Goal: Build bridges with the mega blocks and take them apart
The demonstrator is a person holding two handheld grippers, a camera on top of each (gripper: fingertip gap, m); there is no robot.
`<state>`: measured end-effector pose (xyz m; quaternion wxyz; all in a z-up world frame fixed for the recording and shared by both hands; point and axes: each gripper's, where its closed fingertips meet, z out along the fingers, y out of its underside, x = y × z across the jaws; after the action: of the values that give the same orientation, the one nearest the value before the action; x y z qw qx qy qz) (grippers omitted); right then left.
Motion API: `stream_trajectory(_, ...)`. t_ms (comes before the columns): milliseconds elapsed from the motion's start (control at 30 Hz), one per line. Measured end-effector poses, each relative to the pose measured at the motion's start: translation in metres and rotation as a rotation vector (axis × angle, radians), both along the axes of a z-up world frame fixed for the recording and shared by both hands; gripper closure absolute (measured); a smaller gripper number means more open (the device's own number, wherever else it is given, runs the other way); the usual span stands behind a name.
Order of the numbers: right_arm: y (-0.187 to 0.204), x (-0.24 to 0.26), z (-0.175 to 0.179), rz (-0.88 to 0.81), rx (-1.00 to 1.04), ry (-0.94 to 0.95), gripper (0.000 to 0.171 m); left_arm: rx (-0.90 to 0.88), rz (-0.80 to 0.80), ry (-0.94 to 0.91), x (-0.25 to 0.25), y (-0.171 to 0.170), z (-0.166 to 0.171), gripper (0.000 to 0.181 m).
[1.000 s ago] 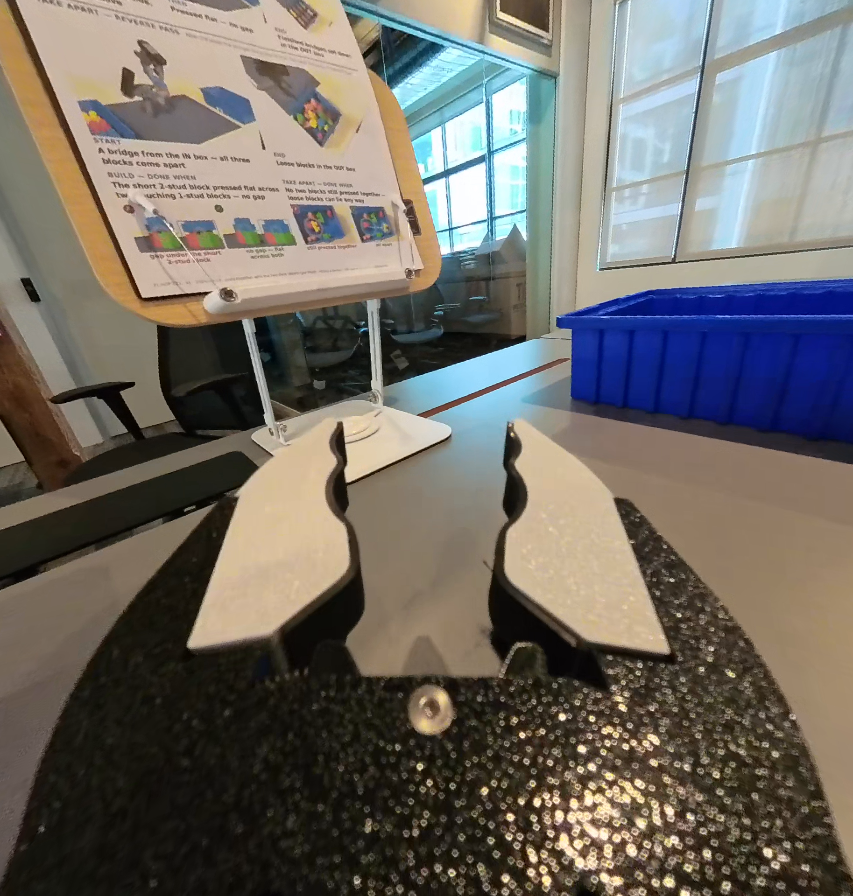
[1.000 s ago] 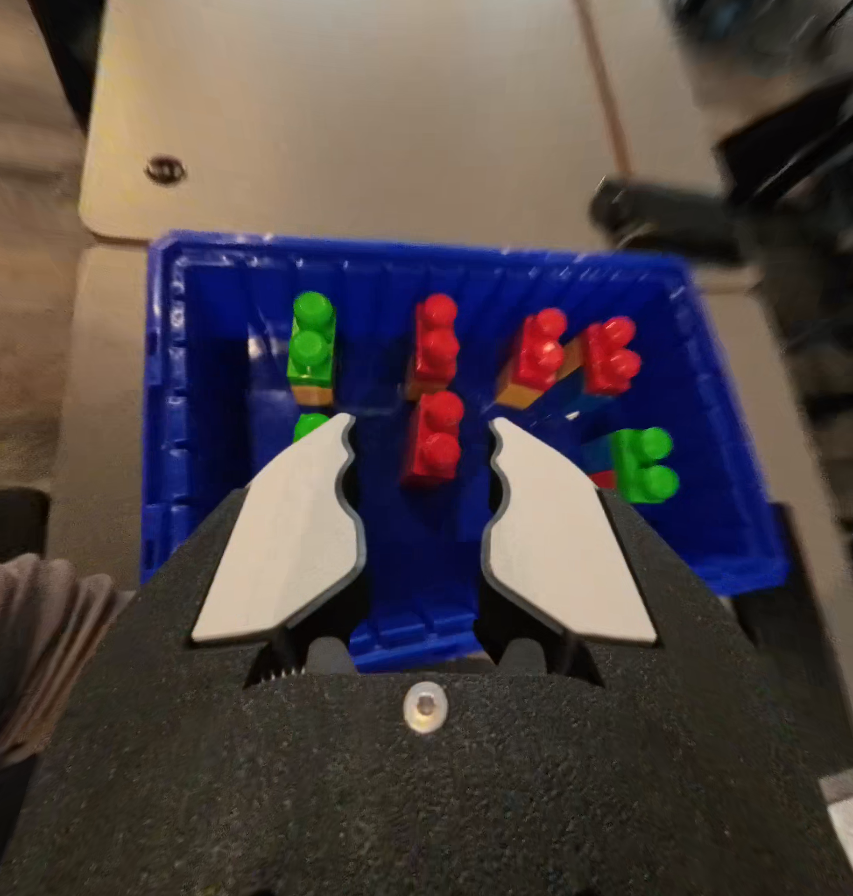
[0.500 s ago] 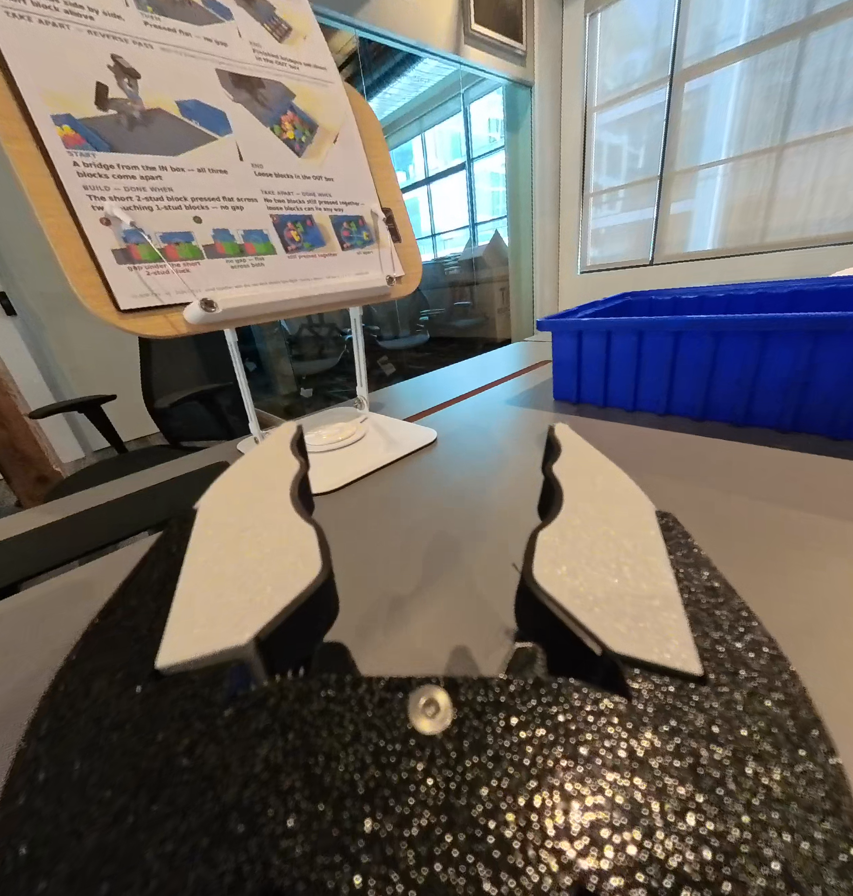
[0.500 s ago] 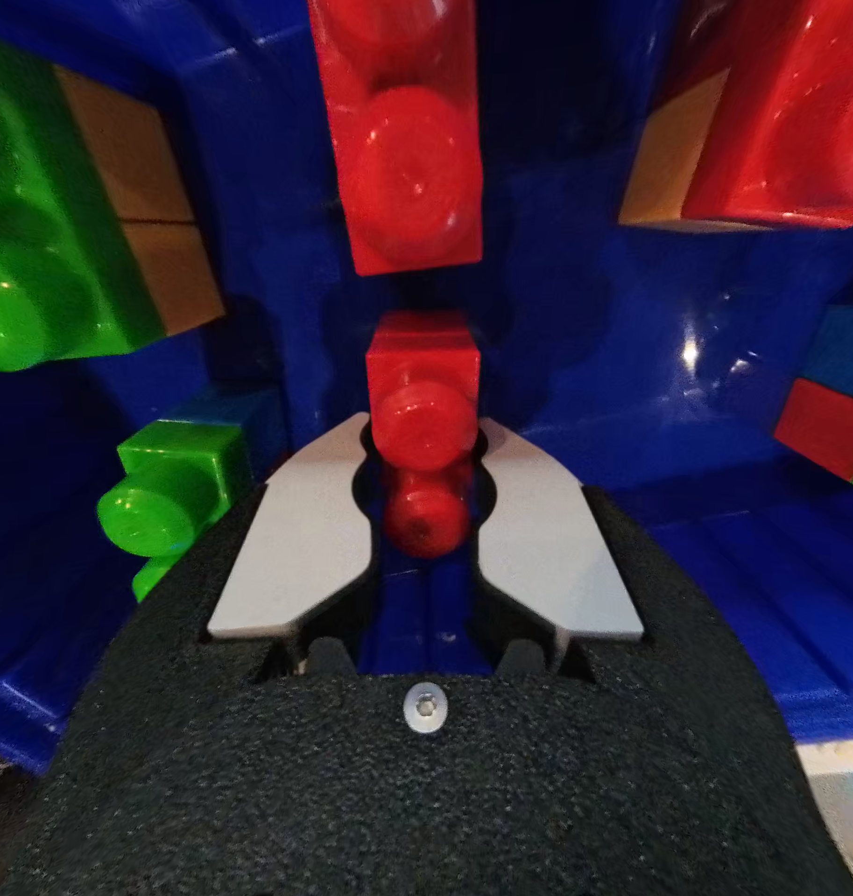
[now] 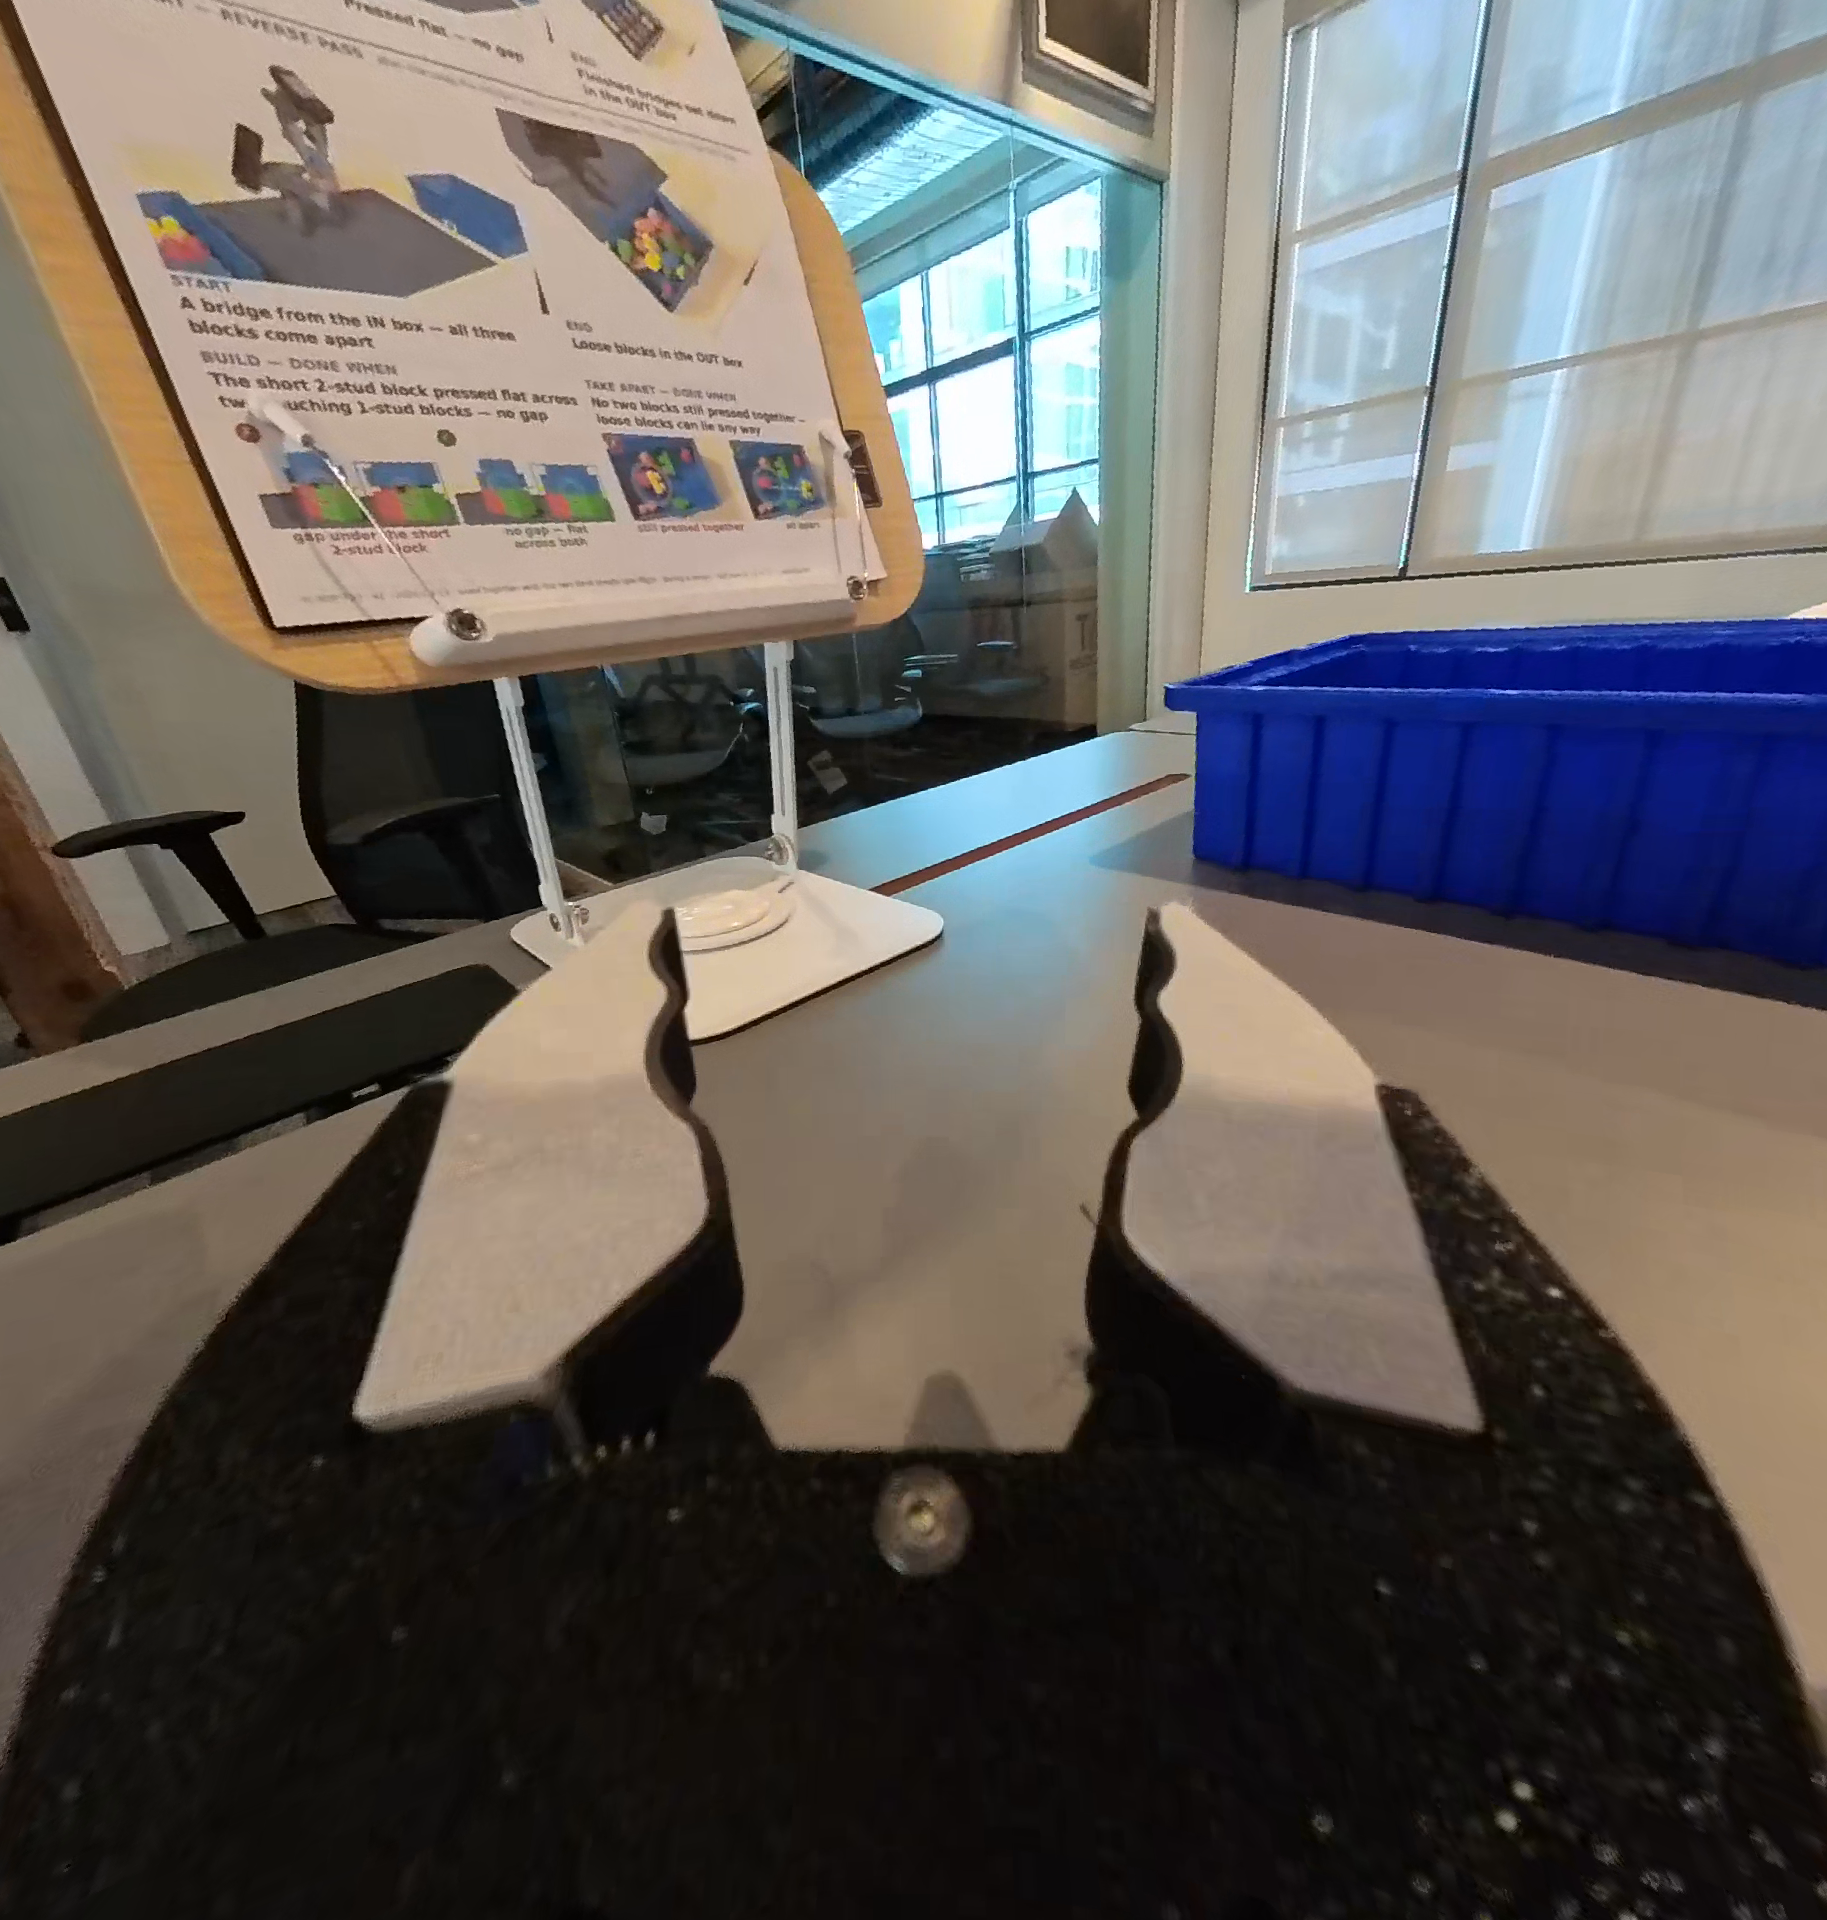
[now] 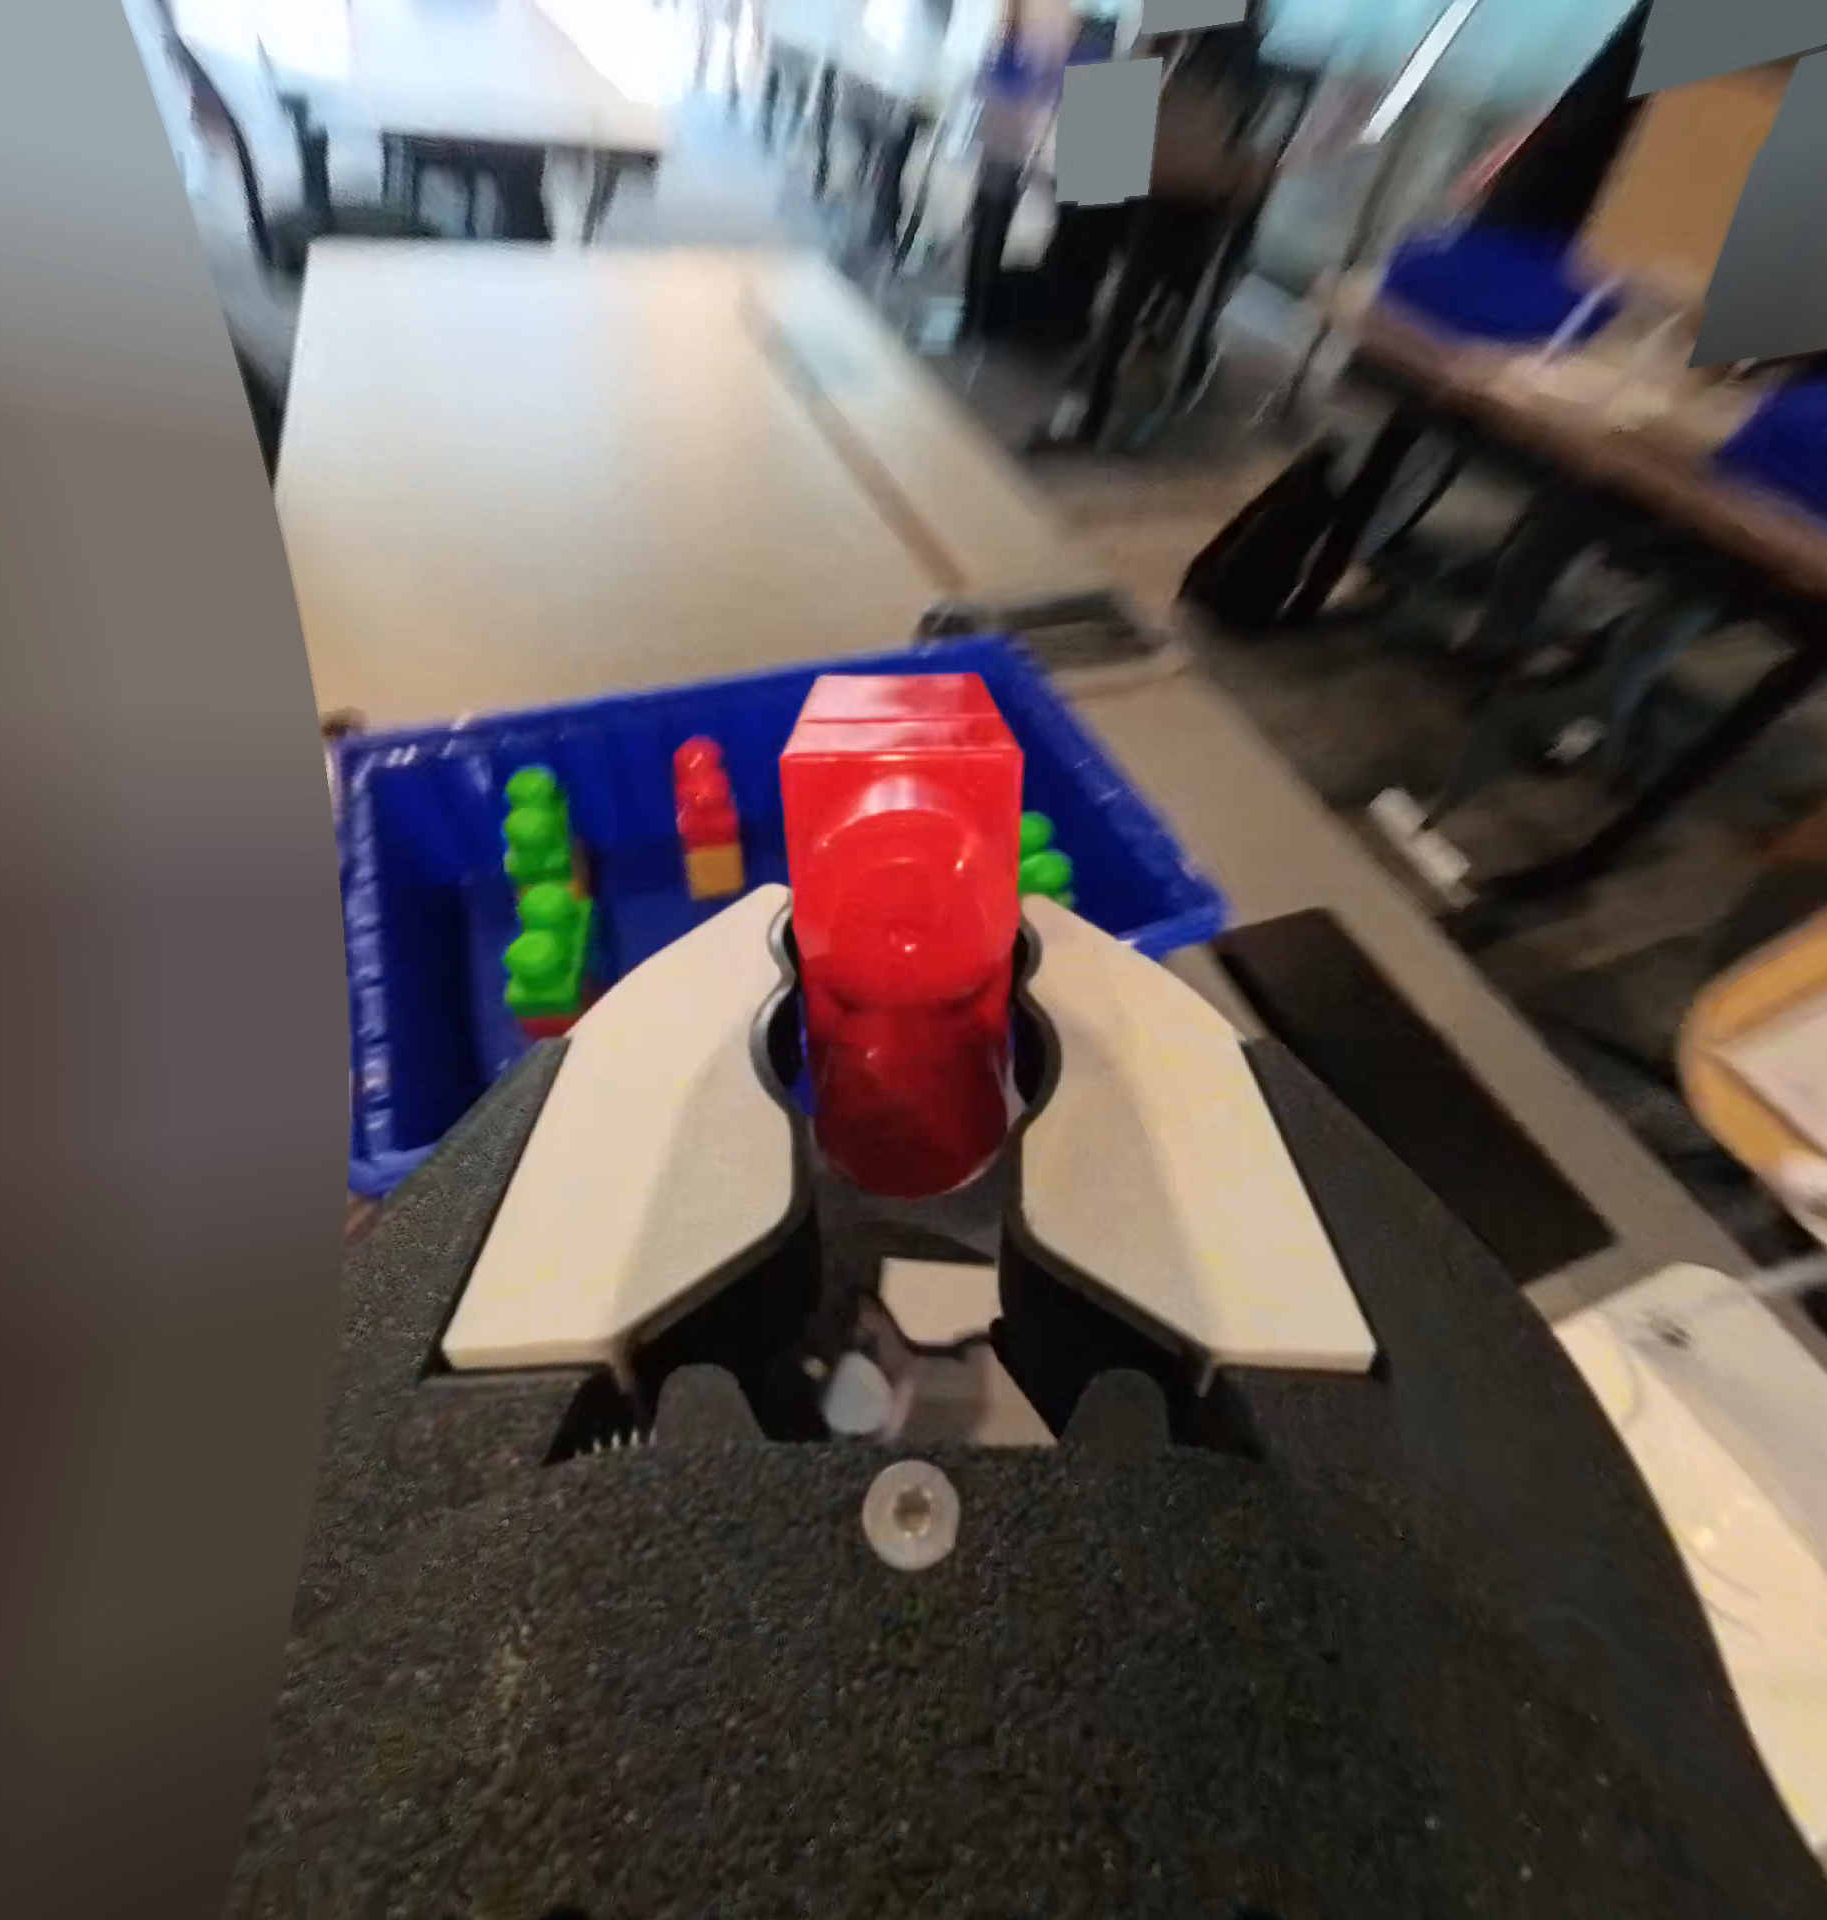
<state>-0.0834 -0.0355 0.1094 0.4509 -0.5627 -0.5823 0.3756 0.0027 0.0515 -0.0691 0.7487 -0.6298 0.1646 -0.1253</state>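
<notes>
Since the earlier frame, the right gripper [image 6: 904, 977] had risen out of the blue bin [image 6: 1127, 831] with a red block assembly [image 6: 901, 821] clenched between its fingers [image 6: 670, 1122]; half a second before it had been down inside the bin, closing around that piece. The assembly now sat above the bin's near edge, studs pointing back toward the camera, and was gripped on both sides. The view was motion-blurred.

Inside the bin, green blocks [image 6: 540, 894] stood stacked along the left wall, a red block on an orange one [image 6: 706, 821] stood near the middle, and another green block [image 6: 1042, 862] showed just right of the held piece. The bin rested on the bench [image 6: 535, 478].

The left gripper [image 5: 909, 925] was released, with its jaws spread wide and nothing between them. It hovered low over the bench [image 5: 1511, 1049], slightly shifted from the earlier frame. Ahead of it stood a white stand [image 5: 815, 935] carrying a wooden board with a printed instruction sheet [image 5: 473, 312]. A second blue bin [image 5: 1553, 769] sat to the right, its contents hidden from this angle.
</notes>
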Motion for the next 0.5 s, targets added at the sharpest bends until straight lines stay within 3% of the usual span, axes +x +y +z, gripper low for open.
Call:
stream_trajectory(100, 0.043, 0.081, -0.012, -0.112, -0.06, 0.281, 0.134, -0.002, 0.002, -0.013, -0.002, 0.001, 0.0, 0.101)
stream_trajectory(233, 0.081, 0.149, -0.092, -0.245, -0.174, 0.41, 0.135, 0.007, -0.009, -0.028, -0.003, 0.002, 0.002, 0.106)
stream_trajectory(367, 0.098, 0.179, -0.155, -0.33, -0.073, 0.421, 0.134, 0.024, -0.037, -0.006, 0.002, 0.0, 0.002, 0.107)
stream_trajectory(500, 0.096, 0.175, -0.17, -0.28, 0.001, 0.415, 0.134, 0.047, -0.105, 0.03, 0.014, -0.007, 0.002, 0.108)
